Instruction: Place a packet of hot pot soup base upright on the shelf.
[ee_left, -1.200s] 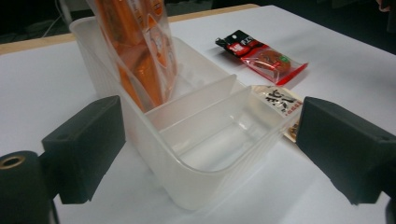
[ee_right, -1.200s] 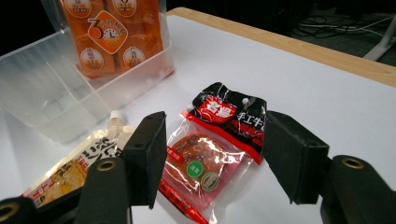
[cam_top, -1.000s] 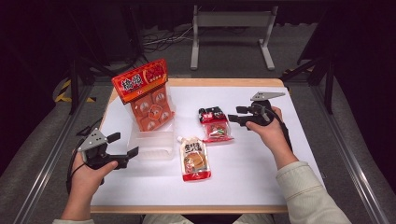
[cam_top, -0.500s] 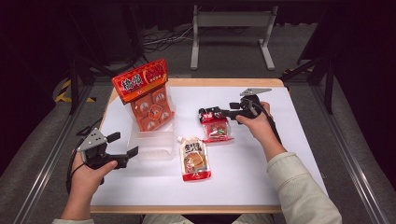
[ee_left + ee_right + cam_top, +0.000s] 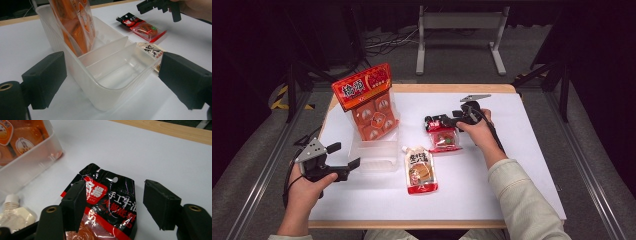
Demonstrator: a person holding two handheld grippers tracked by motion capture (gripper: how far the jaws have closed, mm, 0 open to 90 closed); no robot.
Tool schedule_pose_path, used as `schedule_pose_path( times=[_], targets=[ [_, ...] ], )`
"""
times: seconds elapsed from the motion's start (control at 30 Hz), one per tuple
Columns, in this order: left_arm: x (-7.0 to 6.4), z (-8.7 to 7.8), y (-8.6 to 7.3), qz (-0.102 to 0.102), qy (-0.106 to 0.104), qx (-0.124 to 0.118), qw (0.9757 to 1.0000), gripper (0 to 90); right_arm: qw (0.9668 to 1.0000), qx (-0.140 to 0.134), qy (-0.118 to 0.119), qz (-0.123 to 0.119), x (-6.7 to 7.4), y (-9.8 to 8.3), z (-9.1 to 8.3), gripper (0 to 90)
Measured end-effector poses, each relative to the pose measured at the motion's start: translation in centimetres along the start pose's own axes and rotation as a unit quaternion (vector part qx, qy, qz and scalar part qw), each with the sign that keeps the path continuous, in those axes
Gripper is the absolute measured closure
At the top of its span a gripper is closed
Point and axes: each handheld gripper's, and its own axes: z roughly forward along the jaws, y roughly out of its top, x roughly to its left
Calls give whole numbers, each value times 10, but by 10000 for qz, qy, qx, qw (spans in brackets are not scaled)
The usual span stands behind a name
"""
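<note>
Now the right gripper [image 5: 435, 121] hangs over the black top edge of the red-and-black sauce packet [image 5: 105, 205], jaws wide and just been opening, nothing pinched; the packet lies flat between and below its fingers [image 5: 75, 205], long axis running away toward the hand. Left gripper [image 5: 343, 156] sits farther off, open and empty, beside the clear divided bin [image 5: 100, 75]

bare table [image 5: 522, 150] right, bin [image 5: 374, 157] blocking left
</note>
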Motion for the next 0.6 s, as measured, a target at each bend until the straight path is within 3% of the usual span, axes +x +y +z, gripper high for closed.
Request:
schedule_pose_path(
  times=[0.6],
  targets=[
    [0, 0, -1, 4, 2, 16, 10000, 87, 9993, 309, -124, 196, -7, -11, 22, 390]
  ],
)
